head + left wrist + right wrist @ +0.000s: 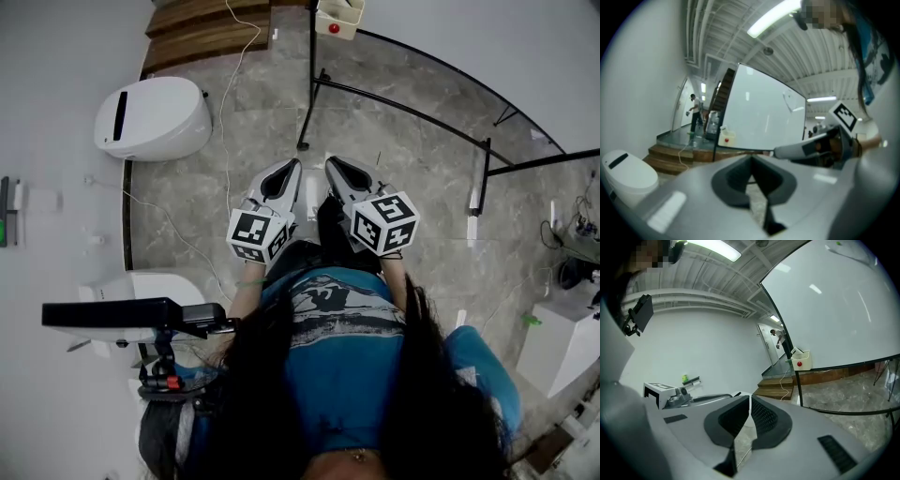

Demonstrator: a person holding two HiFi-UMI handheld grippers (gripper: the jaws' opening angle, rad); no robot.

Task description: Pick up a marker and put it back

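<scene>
Marker [473, 200] perhaps by stand [403, 111]; left gripper [294, 163], right gripper [331, 160] closed, empty

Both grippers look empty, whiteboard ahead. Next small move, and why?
Probably step closer to the whiteboard and open one gripper on the way. The left gripper and right gripper are both shut with nothing between the jaws. The board stands apart from them across the floor, and I can't make out a marker yet.
</scene>
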